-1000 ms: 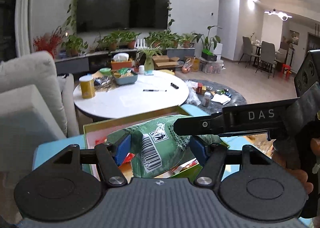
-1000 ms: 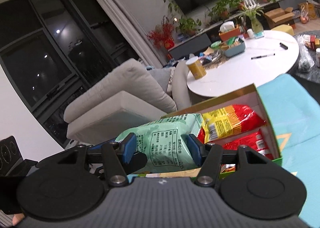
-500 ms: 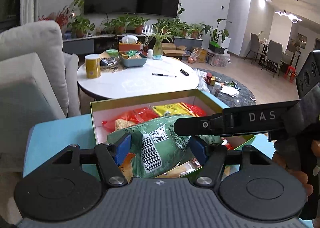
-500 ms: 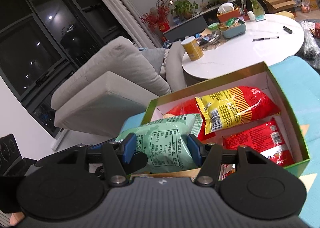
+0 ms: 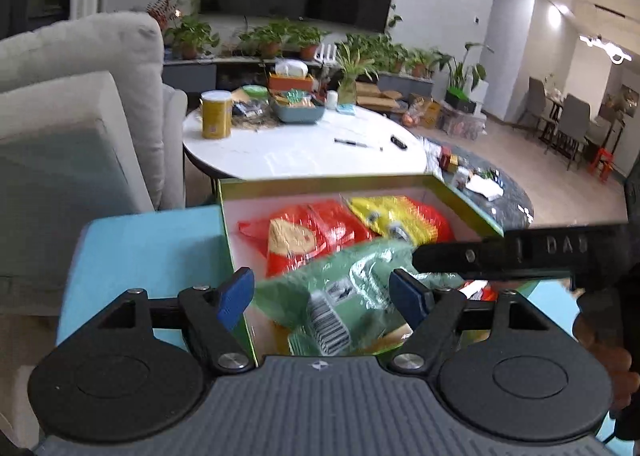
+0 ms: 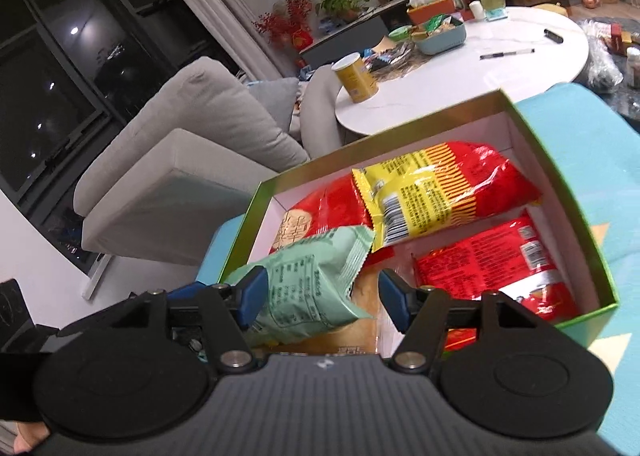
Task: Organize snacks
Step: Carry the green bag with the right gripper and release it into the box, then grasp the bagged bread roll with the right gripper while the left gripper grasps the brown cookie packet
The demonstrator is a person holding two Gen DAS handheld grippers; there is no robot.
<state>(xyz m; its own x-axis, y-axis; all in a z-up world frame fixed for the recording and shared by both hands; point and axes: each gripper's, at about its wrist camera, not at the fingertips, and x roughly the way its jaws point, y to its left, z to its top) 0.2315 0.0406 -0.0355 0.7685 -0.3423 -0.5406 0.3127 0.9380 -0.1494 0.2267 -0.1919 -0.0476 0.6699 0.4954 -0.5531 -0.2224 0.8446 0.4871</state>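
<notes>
Letting go over the green box (image 6: 568,191), we have both hand-held grippers, left (image 5: 322,292) and right (image 6: 320,296), spreading apart around the mint-green snack bag (image 6: 308,288), which sags at the box's seven o'clock corner. Propped on the rim, it may slide outside or crumple the red packets (image 6: 492,256).

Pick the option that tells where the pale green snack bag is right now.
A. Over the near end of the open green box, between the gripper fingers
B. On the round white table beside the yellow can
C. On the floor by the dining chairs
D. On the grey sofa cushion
A: the pale green snack bag lies over the near end of the open green box, between the opening fingers of the right gripper and the left gripper.
</notes>
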